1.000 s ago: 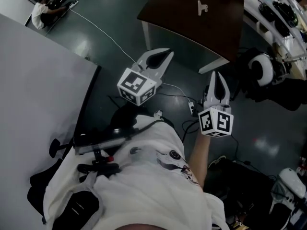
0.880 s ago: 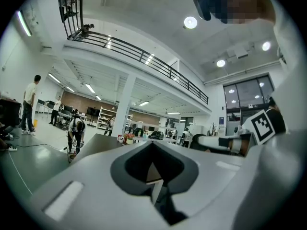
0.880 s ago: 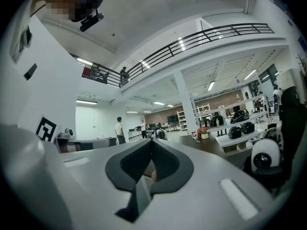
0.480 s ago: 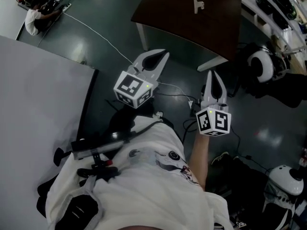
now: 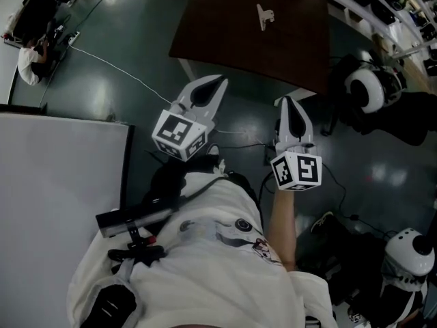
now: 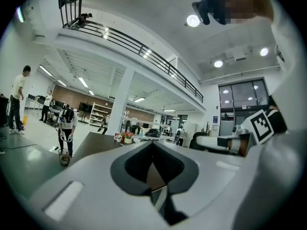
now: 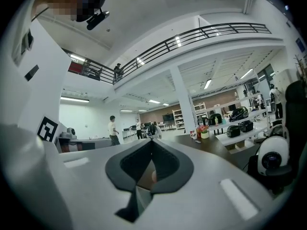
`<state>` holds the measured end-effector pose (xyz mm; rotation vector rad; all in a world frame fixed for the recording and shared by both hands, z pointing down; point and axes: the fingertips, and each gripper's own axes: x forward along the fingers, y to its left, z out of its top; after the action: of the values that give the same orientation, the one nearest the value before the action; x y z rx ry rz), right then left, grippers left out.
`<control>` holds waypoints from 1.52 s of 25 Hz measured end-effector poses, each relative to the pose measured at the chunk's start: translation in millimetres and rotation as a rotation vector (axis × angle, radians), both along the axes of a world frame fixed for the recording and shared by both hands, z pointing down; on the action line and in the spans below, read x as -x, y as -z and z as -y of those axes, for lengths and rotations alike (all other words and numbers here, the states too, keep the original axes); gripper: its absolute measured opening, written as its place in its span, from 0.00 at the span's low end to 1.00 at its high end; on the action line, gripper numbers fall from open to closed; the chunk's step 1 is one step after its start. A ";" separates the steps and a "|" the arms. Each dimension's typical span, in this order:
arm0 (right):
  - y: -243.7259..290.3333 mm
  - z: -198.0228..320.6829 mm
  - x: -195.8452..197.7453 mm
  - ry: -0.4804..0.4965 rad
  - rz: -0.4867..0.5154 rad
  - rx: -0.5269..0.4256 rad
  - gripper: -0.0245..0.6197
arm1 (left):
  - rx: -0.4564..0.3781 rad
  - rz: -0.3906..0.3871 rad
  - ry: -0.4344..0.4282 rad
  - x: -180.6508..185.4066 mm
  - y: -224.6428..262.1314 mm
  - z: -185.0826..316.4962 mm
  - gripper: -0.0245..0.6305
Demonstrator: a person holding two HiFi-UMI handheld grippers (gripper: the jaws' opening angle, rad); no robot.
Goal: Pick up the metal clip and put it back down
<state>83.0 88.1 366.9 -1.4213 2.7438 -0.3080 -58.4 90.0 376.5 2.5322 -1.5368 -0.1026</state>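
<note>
Nearest the camera is the person's white shirt (image 5: 205, 265), whose small printed design is too small to read. Just beyond it are the left cube (image 5: 179, 134) and the right cube (image 5: 295, 171), each carrying bold black-and-white square patterns rather than letters. Ahead of the cubes, the left gripper (image 5: 217, 82) and the right gripper (image 5: 287, 102) point level toward the table. Each has its jaws clenched tip to tip with nothing between them, as each gripper's own view confirms. Between the two grippers a strip of dark glossy floor (image 5: 143, 53) lies open, crossed by thin cords (image 5: 239, 134) and by a long white cable (image 5: 116, 65) running off to the left. The left side is walled in by a large pale panel (image 5: 54, 197). The right side is crowded by a round white machine (image 5: 364, 91) and dark gear. The near edge of the dark brown table (image 5: 232, 39) runs just beyond the gripper tips, with a white leg (image 5: 183, 67) under its left corner. The metal clip (image 5: 263, 16) lies well apart from both grippers, toward the table's far side. It is small, pale and shiny, lying on bare tabletop with open wood all around it.
</note>
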 end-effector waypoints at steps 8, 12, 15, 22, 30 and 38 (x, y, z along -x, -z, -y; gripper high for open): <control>-8.6 19.2 8.2 -0.045 -0.025 0.038 0.04 | 0.038 -0.017 -0.052 2.8 -10.8 25.4 0.03; -7.6 28.9 5.1 -0.050 -0.038 0.035 0.04 | 0.048 -0.029 -0.063 -2.3 -15.0 37.3 0.03; -9.1 43.0 0.6 -0.053 -0.034 0.041 0.04 | 0.056 -0.031 -0.067 -7.3 -18.2 49.3 0.03; -10.8 100.3 -3.4 -0.010 -0.018 0.032 0.04 | 0.048 -0.033 -0.018 -9.3 -17.4 104.3 0.03; -15.0 160.4 -12.0 0.062 0.025 0.039 0.04 | 0.041 -0.023 0.024 -29.2 -17.3 158.7 0.03; -31.6 194.9 -17.6 0.078 0.089 0.123 0.04 | 0.087 -0.039 0.046 -35.2 -27.8 187.2 0.03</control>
<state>100.6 -106.8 398.6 -1.2923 2.7554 -0.5389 -23.2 -97.2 404.3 2.4146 -1.5503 -0.0886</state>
